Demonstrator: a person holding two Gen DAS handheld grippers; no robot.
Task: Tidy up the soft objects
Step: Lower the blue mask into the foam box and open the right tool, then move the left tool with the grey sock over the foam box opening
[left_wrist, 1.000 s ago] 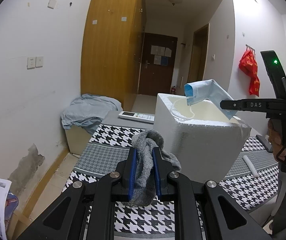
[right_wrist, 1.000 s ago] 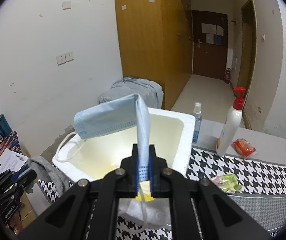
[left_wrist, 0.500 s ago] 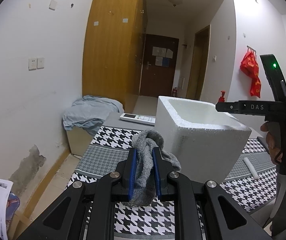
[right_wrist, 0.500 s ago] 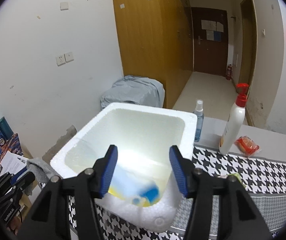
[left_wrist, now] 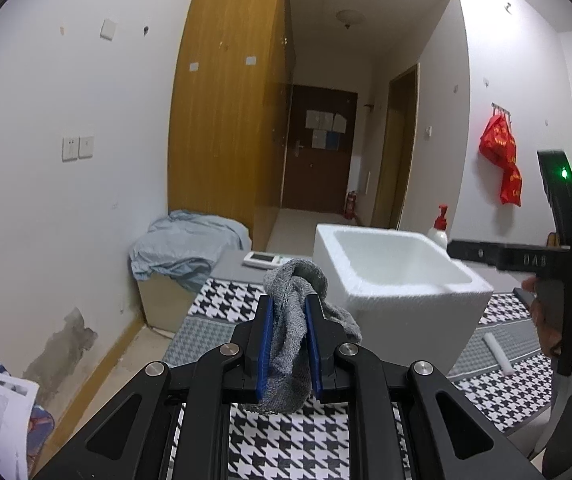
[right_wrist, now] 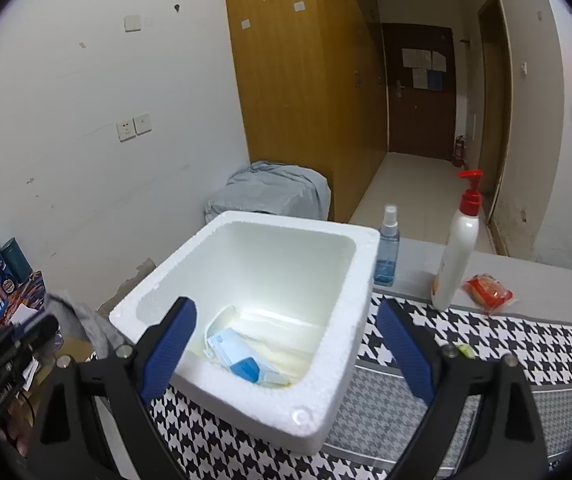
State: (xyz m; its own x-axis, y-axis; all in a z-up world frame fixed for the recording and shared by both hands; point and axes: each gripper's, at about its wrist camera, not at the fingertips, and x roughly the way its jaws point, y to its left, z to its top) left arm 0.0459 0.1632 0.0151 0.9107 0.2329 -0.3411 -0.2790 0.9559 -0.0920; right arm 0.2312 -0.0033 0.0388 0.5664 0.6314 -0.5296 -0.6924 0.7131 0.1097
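Note:
My left gripper (left_wrist: 289, 312) is shut on a grey knitted sock (left_wrist: 291, 340), held above the houndstooth table to the left of a white foam box (left_wrist: 405, 312). My right gripper (right_wrist: 286, 320) is wide open and empty above the near side of the foam box (right_wrist: 325, 392). A blue face mask (right_wrist: 238, 360) lies on the box floor. The right gripper's body also shows at the right of the left wrist view (left_wrist: 525, 258). The sock and left gripper show at the left edge of the right wrist view (right_wrist: 82, 320).
On the table behind the box stand a blue spray bottle (right_wrist: 387, 248), a white pump bottle (right_wrist: 455, 252) and a red snack packet (right_wrist: 487, 288). A remote (left_wrist: 266, 259) lies at the table's far left. A grey cloth-covered box (left_wrist: 186, 252) stands by the wall.
My right gripper opened and let go of the blue mask, which dropped into the foam box. The jaws have spread wider since. The left gripper still holds the sock and has barely moved.

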